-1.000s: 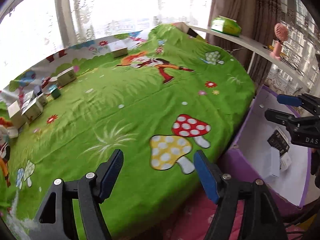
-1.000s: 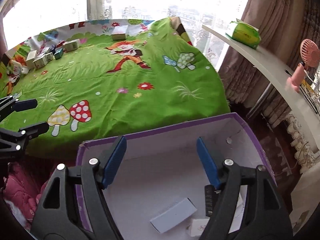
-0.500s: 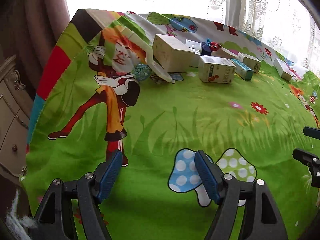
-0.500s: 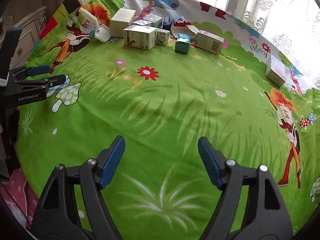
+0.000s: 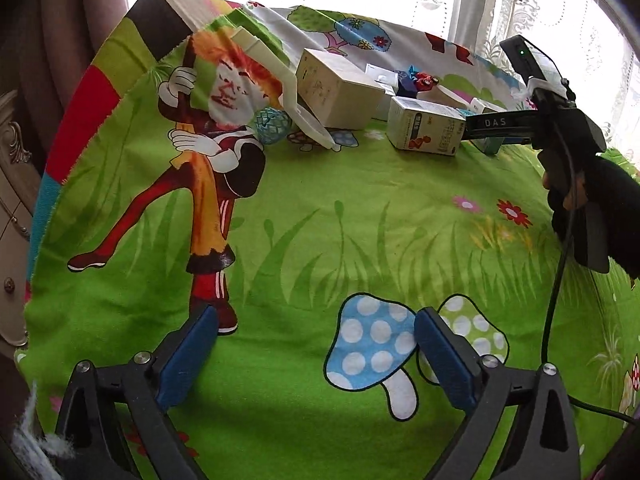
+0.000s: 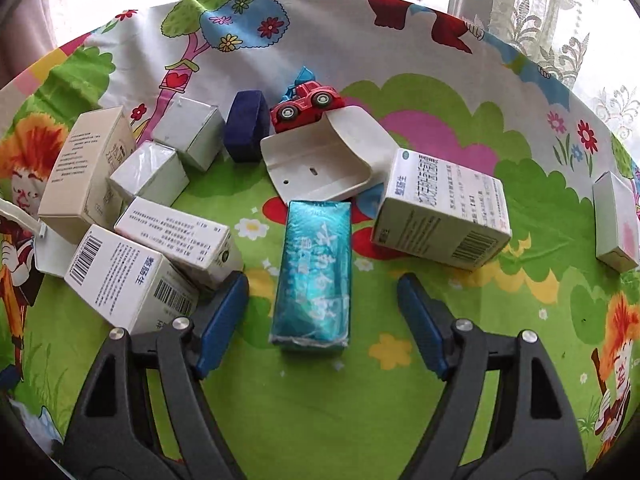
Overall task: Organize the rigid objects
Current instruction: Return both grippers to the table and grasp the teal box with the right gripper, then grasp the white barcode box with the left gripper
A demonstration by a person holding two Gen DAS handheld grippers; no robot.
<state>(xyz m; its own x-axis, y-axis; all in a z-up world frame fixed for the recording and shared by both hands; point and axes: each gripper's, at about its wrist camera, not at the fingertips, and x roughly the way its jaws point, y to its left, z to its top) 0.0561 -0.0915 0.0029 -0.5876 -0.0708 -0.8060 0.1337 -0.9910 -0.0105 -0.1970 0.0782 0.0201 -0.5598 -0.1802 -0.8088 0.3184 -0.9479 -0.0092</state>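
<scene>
Teal packet [image 6: 312,270] lies lengthwise on the green cloth [image 6: 280,392] between the spread jaws of the right gripper [image 6: 322,322], untouched, pointing toward twelve o'clock; left gripper [image 5: 316,354] jaws spread, empty.

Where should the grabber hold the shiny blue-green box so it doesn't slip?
Grip the teal box across its two long sides, near the end closest to the right gripper. It lies flat on the green cloth, pointing straight away between the open fingers, so coming straight forward and low probably works. Its glossy wrap looks slippery, so squeeze the flat faces, not the corners.
</scene>
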